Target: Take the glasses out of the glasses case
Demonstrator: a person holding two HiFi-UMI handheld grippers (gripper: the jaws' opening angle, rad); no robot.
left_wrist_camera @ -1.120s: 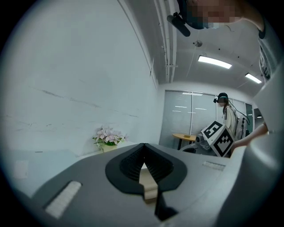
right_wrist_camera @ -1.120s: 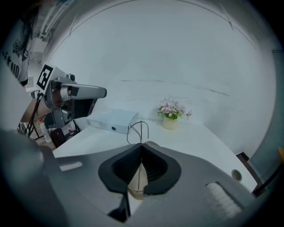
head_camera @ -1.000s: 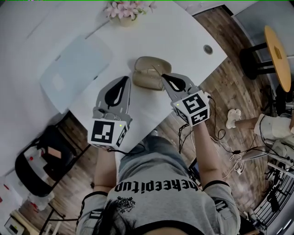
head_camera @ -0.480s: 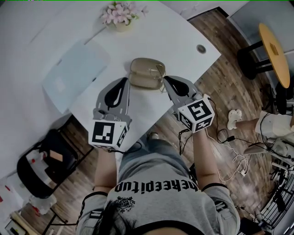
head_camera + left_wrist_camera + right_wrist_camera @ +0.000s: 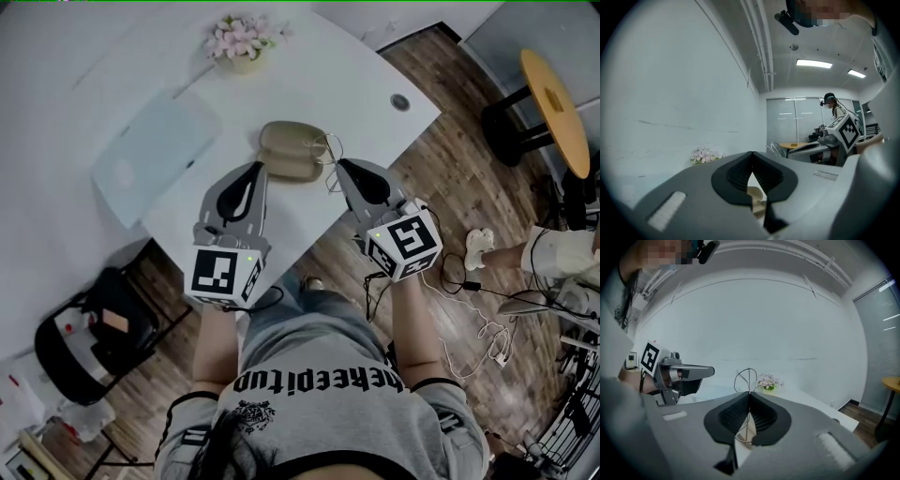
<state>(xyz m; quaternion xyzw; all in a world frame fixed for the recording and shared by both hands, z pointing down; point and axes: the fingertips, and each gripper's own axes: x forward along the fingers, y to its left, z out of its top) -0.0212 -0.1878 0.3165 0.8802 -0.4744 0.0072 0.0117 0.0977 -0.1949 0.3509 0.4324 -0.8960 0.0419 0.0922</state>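
Note:
The beige glasses case (image 5: 289, 150) lies open on the white table (image 5: 337, 75). My right gripper (image 5: 339, 169) is just right of it, shut on the thin wire-framed glasses (image 5: 327, 155), which hang clear of the case at its right end. In the right gripper view one round lens rim (image 5: 746, 379) stands up out of the closed right gripper (image 5: 749, 397). My left gripper (image 5: 254, 172) sits shut with nothing in it, just short of the case's near left side. Through its jaws in the left gripper view (image 5: 751, 169) a piece of the case (image 5: 755, 192) shows.
A pot of pink flowers (image 5: 240, 41) stands at the table's far edge. A pale sheet (image 5: 155, 150) lies left of the case. A cable grommet (image 5: 400, 101) is at the right. The table's near edge runs just below the grippers. A black chair (image 5: 80, 337) stands lower left.
My right gripper has drawn back from the case's right end toward me, bringing the glasses out with it. The left gripper has hardly moved.

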